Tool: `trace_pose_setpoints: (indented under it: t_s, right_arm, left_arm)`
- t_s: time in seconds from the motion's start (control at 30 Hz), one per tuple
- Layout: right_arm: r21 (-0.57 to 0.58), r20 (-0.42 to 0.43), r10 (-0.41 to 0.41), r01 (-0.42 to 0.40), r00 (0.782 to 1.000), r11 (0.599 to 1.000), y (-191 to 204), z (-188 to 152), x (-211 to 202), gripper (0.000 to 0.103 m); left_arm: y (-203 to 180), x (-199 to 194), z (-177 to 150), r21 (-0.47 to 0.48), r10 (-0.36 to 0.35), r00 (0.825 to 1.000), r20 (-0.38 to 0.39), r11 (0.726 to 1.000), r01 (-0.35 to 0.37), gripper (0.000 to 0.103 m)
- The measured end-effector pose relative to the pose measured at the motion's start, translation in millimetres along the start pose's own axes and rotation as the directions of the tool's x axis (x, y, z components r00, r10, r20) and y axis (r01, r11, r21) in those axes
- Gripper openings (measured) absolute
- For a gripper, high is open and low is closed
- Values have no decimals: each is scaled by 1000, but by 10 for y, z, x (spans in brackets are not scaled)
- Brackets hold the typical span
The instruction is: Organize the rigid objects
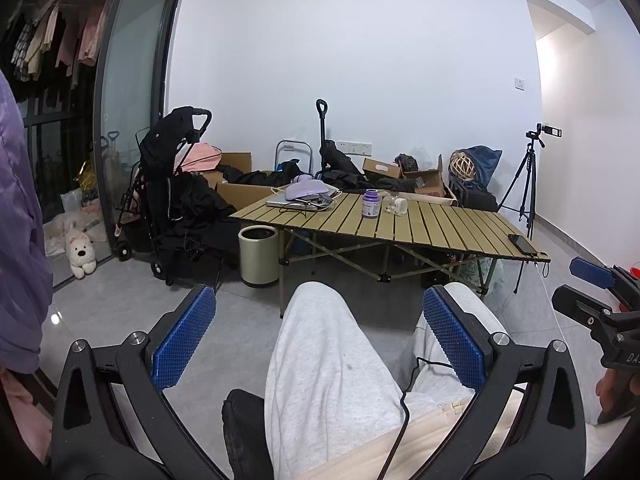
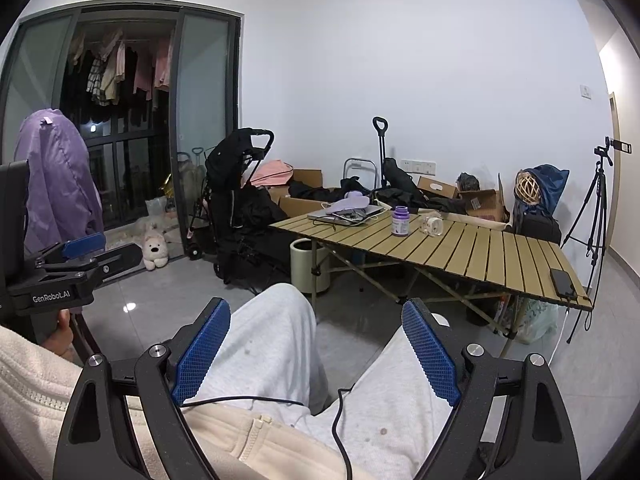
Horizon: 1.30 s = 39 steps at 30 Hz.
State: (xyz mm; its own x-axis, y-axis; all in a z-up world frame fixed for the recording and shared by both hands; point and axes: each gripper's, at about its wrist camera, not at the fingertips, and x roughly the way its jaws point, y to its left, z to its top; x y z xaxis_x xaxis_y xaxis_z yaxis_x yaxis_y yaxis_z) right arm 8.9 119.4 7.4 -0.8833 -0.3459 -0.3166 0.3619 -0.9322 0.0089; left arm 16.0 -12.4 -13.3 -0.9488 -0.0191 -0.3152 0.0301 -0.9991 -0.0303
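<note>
A purple bottle (image 1: 371, 203) stands on the slatted folding table (image 1: 440, 228), with a clear glass jar (image 1: 396, 205) lying beside it on the right. Both show in the right wrist view too: bottle (image 2: 400, 221), jar (image 2: 431, 224), table (image 2: 500, 256). My left gripper (image 1: 320, 312) is open and empty, held over the person's lap, far short of the table. My right gripper (image 2: 316, 328) is open and empty, also over the lap. Each gripper shows at the edge of the other's view: the right gripper (image 1: 580, 288), the left gripper (image 2: 104, 250).
A laptop with a purple item (image 1: 300, 196) lies at the table's far left. A black phone (image 1: 522, 243) lies at its near right corner. A beige bin (image 1: 259, 255), a black stroller (image 1: 168, 188), boxes, and a tripod (image 1: 528, 184) surround the table.
</note>
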Motion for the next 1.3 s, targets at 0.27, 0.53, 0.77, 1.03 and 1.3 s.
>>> trace_pose_setpoints:
  t_s: [0.27,0.53,0.77,1.03,1.3]
  right_arm:
    - [3,-2,2,-2,1000,1000,-4,-1,2,92]
    - [6,-1,-1,1,1000,1000,33,7,-5,92]
    - [11,-6,0,0,1000,1000,66,3,-6,92]
    - [13,-3,0,0,1000,1000,61,4,3,92]
    - [18,-3,-2,2,1000,1000,69,-4,3,92]
  left_arm:
    - [-19,-11,7,2,7,1000,3,1000,-7,103]
    - [-23,-5,9,5,6,1000,-2,1000,-6,103]
    - [9,-1,11,3,2,1000,-5,1000,-2,103]
    - [33,7,14,7,-2,1000,-5,1000,2,103]
    - [32,7,15,8,-4,1000,-6,1000,4,103]
